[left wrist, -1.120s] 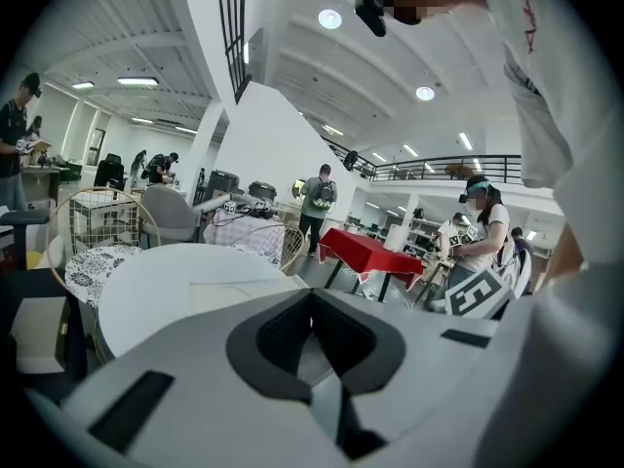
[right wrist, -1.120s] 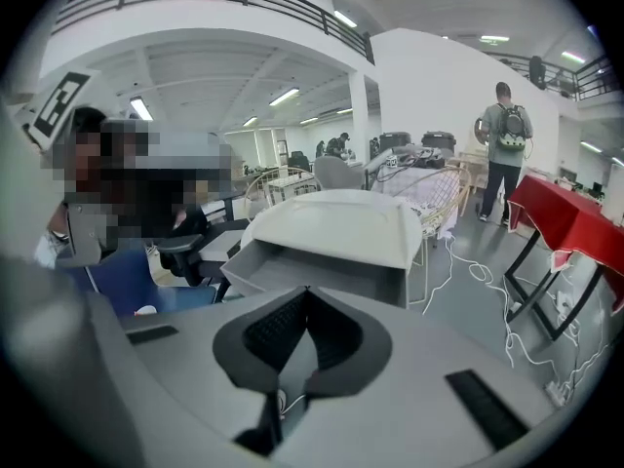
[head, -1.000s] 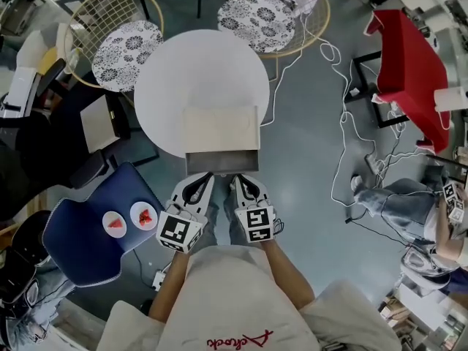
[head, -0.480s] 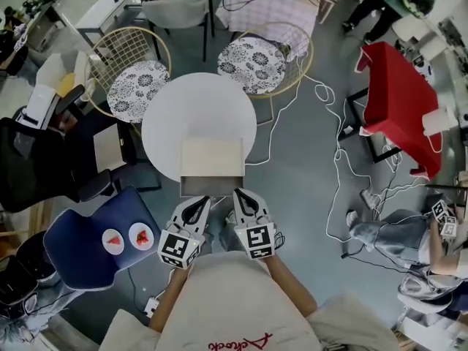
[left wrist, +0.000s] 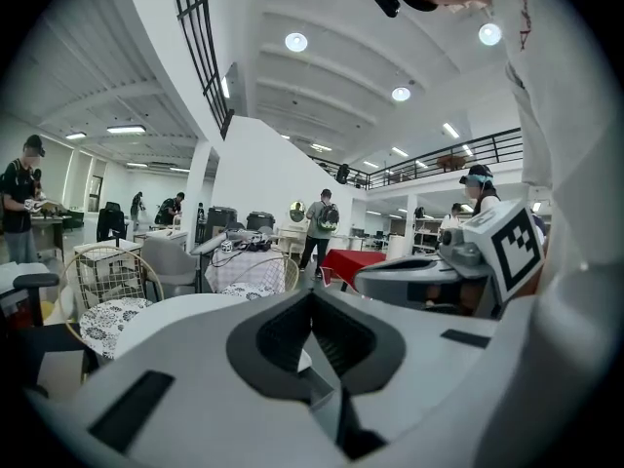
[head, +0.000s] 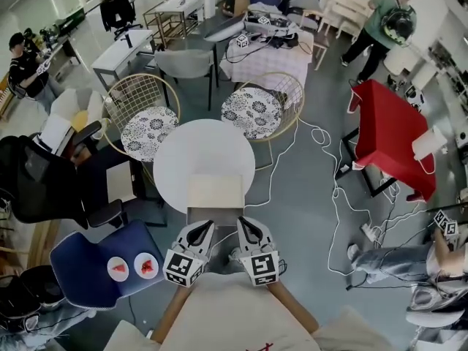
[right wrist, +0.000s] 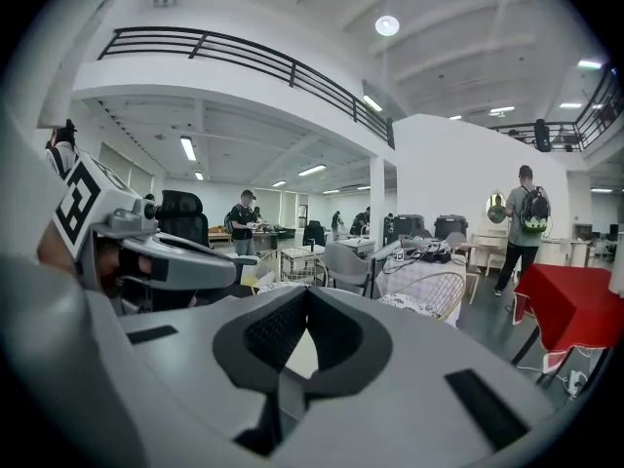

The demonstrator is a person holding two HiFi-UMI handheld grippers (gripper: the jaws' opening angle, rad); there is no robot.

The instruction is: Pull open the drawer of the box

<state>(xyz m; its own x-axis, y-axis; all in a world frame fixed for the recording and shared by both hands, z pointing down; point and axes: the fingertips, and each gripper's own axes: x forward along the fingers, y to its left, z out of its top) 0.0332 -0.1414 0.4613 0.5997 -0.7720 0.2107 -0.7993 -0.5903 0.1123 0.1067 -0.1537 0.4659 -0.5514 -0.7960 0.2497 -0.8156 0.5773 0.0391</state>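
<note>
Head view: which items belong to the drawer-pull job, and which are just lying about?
Job:
- box
- its drawer, out on the near side
- round white table under the box
- left gripper and right gripper, both shut and empty

Lying about:
- two wire chairs with patterned cushions
- blue chair carrying two plates
- red table

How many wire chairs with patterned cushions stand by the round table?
2: one wire chair beyond the round table on the left, the other beyond it on the right.
</note>
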